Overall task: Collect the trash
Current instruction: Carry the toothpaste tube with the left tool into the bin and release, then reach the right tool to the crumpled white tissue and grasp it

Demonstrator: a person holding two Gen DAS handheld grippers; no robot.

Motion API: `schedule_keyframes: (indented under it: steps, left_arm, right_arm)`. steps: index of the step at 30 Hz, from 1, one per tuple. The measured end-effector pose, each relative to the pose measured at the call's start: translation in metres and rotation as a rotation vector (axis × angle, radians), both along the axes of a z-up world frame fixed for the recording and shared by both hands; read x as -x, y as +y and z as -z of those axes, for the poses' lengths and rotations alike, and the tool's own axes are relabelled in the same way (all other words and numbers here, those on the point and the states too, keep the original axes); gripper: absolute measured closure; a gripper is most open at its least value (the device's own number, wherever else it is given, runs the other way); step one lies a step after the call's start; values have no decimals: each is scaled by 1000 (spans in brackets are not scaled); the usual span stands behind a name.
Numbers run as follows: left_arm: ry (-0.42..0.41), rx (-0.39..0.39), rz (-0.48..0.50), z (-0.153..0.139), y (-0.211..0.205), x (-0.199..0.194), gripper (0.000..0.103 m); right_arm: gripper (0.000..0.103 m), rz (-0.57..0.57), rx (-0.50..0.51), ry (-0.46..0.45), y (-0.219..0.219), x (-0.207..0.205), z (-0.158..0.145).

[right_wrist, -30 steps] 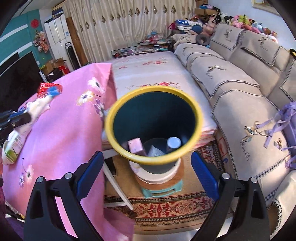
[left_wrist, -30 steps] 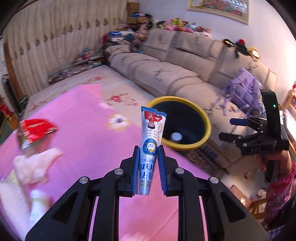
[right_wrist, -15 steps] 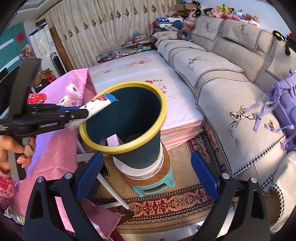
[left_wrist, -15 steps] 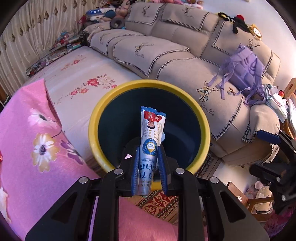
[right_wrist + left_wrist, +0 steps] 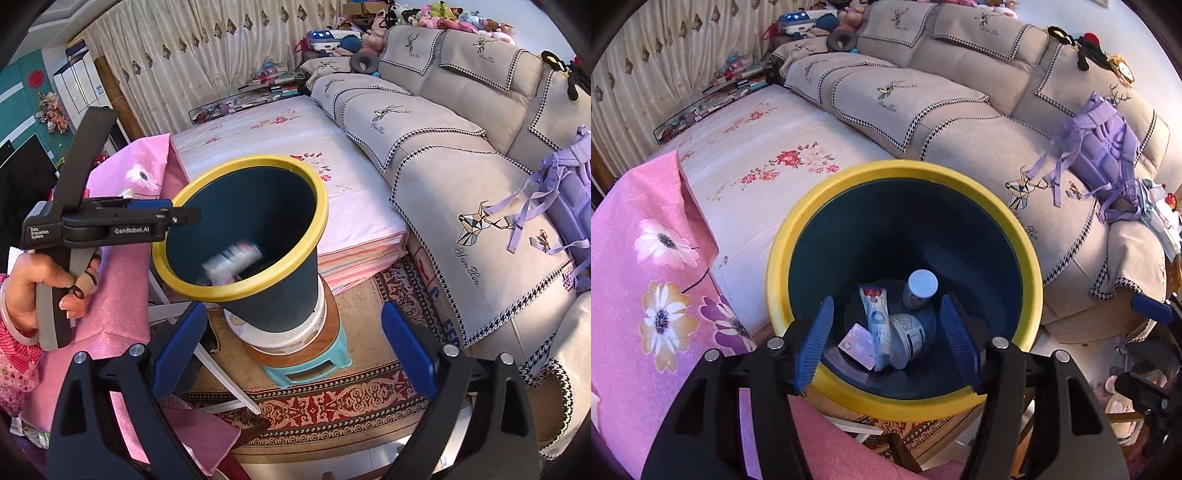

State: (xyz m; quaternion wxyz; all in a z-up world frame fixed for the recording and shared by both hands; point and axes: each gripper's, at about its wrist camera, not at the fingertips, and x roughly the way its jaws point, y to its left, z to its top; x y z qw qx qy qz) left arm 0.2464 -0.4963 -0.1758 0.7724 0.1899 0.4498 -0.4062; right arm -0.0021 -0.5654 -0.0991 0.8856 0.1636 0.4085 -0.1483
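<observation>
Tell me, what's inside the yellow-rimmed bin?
In the bin: a white tube, a small bottle with a white cap, a tipped labelled can and a pink packet. Anything beneath them is covered.

A lived-in home sitting room is shown. A long beige sofa (image 5: 461, 147) with embroidered covers is seen beside a bed (image 5: 280, 147) spread with floral sheets. Pleated curtains (image 5: 207, 48) are hung behind, soft toys (image 5: 443, 16) are piled up, and a patterned rug (image 5: 332, 410) is laid on the floor.
</observation>
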Motion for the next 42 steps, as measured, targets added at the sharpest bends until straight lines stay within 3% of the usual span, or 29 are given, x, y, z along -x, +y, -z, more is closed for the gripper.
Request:
schedule_keyframes:
  steps: [2,7,12,17,25,31,36,42]
  left_arm:
    - [-12,26,-13,-10,11,2,41]
    - [-129,86,-57,-45,54,21,23]
    - [-177,137,-113,-77,107,40,11]
    - [-235,202,-212,-102,192,66,8]
    - [-327,216,-478,-128,344,103,5]
    - [-360,204,-656,-132,434,117,5]
    - [-392,197,-748,-128,475,126,5]
    - [-385,202,-777,-123,494,126,5]
  right_arm:
    - [12,-2,-2,0,0,1,0]
    - [12,-14,-16,6,4,-1,4]
    - [12,-45,-32,15,15,-7,8]
    - [12,-105,-36,6,38,-17,5]
    - [12,-241,-13,-4,96,-52,-8]
    - [12,-402,21,-34,155,-90,-32]
    - [12,-538,58,-68,216,-132,-55]
    - [12,-657,57,-77,280,-201,-69]
